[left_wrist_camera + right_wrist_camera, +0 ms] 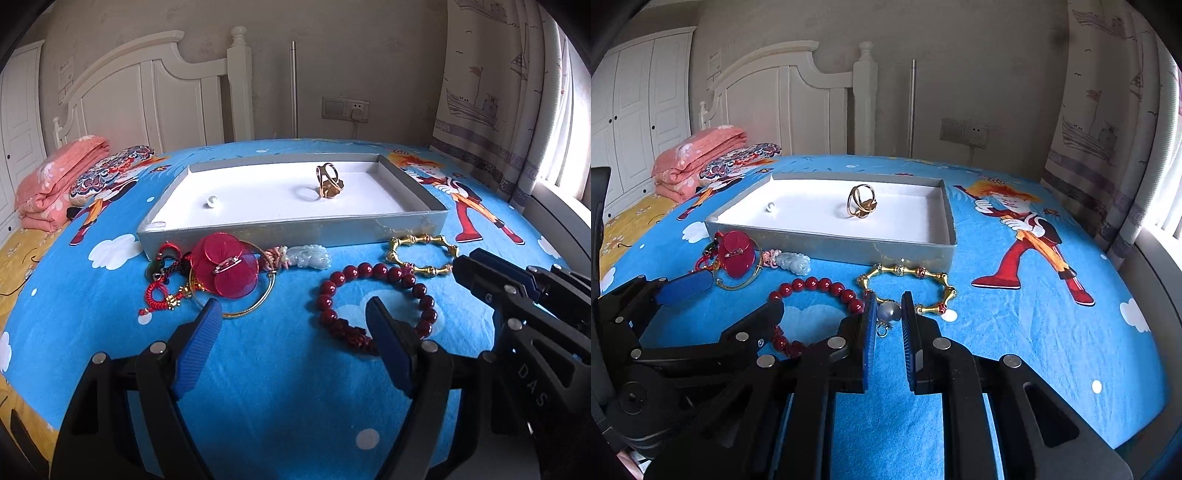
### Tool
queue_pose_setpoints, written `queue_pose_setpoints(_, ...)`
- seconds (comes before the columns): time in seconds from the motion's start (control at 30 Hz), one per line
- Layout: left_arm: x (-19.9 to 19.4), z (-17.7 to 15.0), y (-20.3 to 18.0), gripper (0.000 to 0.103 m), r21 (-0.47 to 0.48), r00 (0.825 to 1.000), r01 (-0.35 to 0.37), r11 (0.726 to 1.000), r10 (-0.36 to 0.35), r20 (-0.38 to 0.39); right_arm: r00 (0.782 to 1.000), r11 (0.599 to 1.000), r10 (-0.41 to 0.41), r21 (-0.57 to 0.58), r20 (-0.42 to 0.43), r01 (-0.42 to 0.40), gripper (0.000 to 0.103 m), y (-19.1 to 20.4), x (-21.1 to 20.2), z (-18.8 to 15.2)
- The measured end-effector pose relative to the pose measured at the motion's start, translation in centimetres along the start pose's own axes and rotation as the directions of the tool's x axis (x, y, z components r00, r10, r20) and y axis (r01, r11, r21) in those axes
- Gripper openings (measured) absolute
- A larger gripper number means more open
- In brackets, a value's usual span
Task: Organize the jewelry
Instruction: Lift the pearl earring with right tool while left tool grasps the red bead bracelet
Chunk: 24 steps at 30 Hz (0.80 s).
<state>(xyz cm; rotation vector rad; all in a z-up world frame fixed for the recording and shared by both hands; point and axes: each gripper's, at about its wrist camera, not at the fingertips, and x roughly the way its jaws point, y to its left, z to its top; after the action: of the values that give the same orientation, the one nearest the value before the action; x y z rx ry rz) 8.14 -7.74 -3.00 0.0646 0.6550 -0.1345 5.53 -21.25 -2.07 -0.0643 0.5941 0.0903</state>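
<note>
Right, left wrist view first: my left gripper [291, 325] has its jaws wide apart with nothing between them, hovering over the sheet between the gold bangle with the red disc charm [225, 267] and the red bead bracelet [376, 299]. Tray [291, 230] sits just beyond, already holding a gold ring [327, 181] and a small pearl [210, 201]. Jade pendant [310, 256] and the gold bamboo bracelet [421, 254] lie against the tray's near wall. Right gripper body pokes in at the right edge. Right wrist view: my right gripper [888, 314] is clamped on a grey pearl pendant [888, 312], pads pressing either side, little bail ring hanging below. It looks lifted clear of the sheet, just this side of the bamboo bracelet. A white bead [950, 315] rests by that bracelet. Step in hand, I reckon: carry the pendant into the tray. Grip is on a round surface, so it could squirt out; I'd keep the squeeze steady, move slowly, clear the tray's near wall with margin, lower close to the white floor away from the ring, then release so it doesn't roll. Left side should hold off from the bracelets until the right is clear.
</note>
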Motion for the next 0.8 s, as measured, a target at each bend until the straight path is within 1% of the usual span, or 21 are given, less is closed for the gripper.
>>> queue_pose_setpoints(0.1, 0.8, 0.3, -0.9, 0.077, -0.007, 0.999, 0.024, 1.000, -0.024, -0.028, 1.000, 1.000, -0.003, 0.009, 0.012, 0.003, 0.014, -0.6, -0.5, 0.1)
queue_pose_setpoints(0.17, 1.1, 0.2, -1.3, 0.077, 0.012, 0.999, 0.019, 1.000, -0.019, -0.042, 1.000, 1.000, -0.003, 0.010, 0.018, 0.002, 0.014, -0.7, -0.7, 0.1)
queue_pose_setpoints(0.27, 0.9, -0.3, -0.9, 0.078, 0.022, 0.999, 0.010, 1.000, -0.009, -0.048, 1.000, 1.000, 0.003, 0.011, 0.021, -0.003, 0.014, -0.5, -0.8, 0.2)
queue_pose_setpoints(0.3, 0.8, -0.4, -0.6, 0.079, 0.027, 0.999, -0.002, 1.000, 0.003, -0.048, 1.000, 1.000, 0.007, 0.009, 0.020, -0.008, 0.014, -0.3, -0.7, 0.2)
queue_pose_setpoints(0.37, 0.5, -0.8, 0.7, 0.079, 0.019, 0.999, -0.004, 1.000, 0.005, -0.052, 1.000, 1.000, 0.016, 0.003, 0.021, -0.016, 0.014, 0.2, -0.7, 0.2)
queue_pose_setpoints(0.43, 0.3, -1.0, 2.5, 0.079, -0.012, 0.998, -0.018, 1.000, 0.017, -0.060, 0.999, 1.000, 0.026, -0.007, 0.022, -0.026, 0.014, 0.9, -0.7, 0.2)
queue_pose_setpoints(0.5, 0.2, -1.1, 4.4, 0.079, -0.056, 0.997, -0.050, 0.997, 0.046, -0.067, 0.999, 0.999, 0.037, -0.020, 0.020, -0.037, 0.014, 1.6, -0.8, 0.2)
queue_pose_setpoints(0.57, 0.1, -1.1, 5.8, 0.078, -0.091, 0.996, -0.055, 0.994, 0.048, -0.070, 0.999, 0.998, 0.048, -0.034, 0.015, -0.048, 0.014, 2.3, -0.7, 0.1)
queue_pose_setpoints(0.67, -0.2, -1.2, 6.2, 0.077, -0.088, 0.998, -0.040, 0.995, 0.035, -0.056, 0.998, 0.997, 0.060, -0.055, 0.010, -0.059, 0.014, 3.2, -0.6, -0.1)
queue_pose_setpoints(0.8, -0.7, -1.1, 4.8, 0.076, -0.034, 1.000, -0.009, 0.999, 0.009, -0.014, 0.998, 0.996, 0.062, -0.063, 0.004, -0.062, 0.014, 3.5, -0.6, -0.2)
